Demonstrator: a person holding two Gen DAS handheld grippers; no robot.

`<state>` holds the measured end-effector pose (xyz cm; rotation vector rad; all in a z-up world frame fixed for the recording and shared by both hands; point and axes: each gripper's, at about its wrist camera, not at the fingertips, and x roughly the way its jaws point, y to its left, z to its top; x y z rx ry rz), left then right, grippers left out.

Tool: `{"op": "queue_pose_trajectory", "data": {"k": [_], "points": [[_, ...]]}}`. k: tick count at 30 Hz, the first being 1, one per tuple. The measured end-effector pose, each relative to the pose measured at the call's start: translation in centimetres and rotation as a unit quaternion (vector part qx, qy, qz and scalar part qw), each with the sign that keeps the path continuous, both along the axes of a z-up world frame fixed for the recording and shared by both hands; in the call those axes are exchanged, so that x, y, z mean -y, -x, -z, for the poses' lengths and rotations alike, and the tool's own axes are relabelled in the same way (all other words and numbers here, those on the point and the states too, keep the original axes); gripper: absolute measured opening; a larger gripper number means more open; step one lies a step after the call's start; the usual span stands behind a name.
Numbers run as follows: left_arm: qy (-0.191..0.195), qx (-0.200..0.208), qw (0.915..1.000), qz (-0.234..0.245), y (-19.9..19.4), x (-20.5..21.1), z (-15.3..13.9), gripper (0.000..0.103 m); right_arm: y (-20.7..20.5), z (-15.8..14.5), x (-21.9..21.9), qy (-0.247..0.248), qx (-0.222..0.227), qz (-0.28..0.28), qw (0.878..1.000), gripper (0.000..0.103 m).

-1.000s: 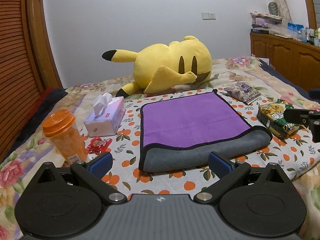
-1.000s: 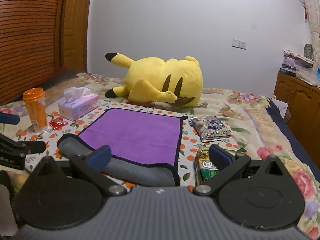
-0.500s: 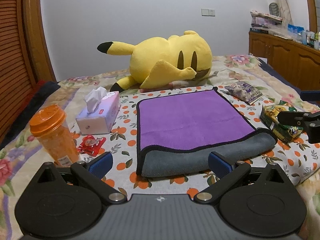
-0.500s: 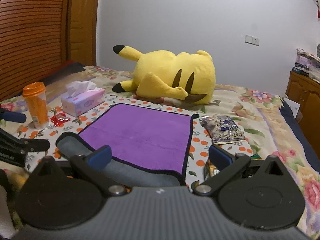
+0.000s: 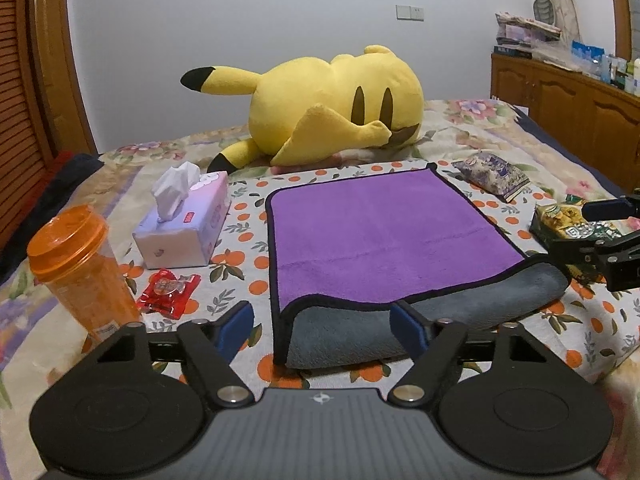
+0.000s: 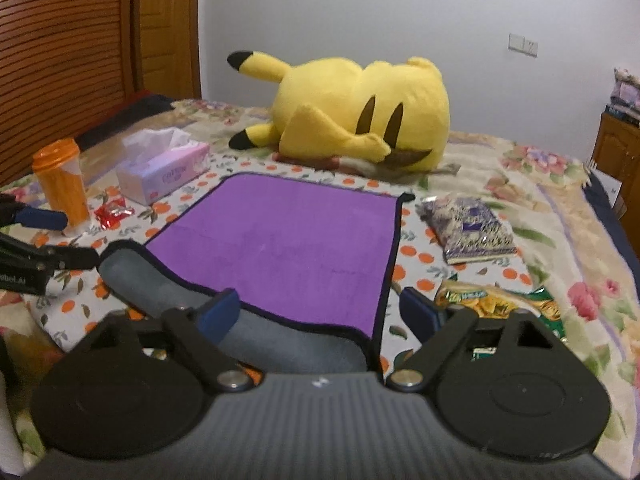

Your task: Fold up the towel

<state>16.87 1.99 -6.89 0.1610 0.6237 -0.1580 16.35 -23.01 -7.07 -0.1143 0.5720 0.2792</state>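
Tongs first: my left gripper [image 5: 320, 326] is spread wide, blue pads apart and pinching nothing, with the towel's near left corner lying between them below. My right gripper [image 6: 320, 312] is spread as well, its left pad over the grey roll and its right pad past the towel's right edge, above a green snack bag [image 6: 500, 304].

The towel [image 5: 384, 232] lies flat on the orange-dotted cloth [image 5: 240, 256] in the middle of the bed, purple face up with a black hem. Its near edge is turned over into a soft grey roll that runs left to right across my view; the purple part stretches away from me toward the far end of the bed. Whether it is longer across or away from me, I cannot tell through this lens.

Left of the towel sit a red wrapper [image 5: 168, 292] and an orange bottle [image 5: 80, 272], then a tissue box [image 5: 184, 224] a little farther back. To the right lies a purple packet [image 6: 468, 228]. Beyond the far hem, a yellow plush toy [image 5: 332, 104] lies on its side.
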Motion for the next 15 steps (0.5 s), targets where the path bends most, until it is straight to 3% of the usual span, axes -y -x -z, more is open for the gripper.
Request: {"op": "queue_pose_trajectory", "data": {"k": [15], "points": [[0.018,-0.046,0.9988,-0.005,-3.5,-1.6,1.8,0.052,-2.5,2.3,1.0,-0.017,-0.065,0.001,0.998,0.072]]}}
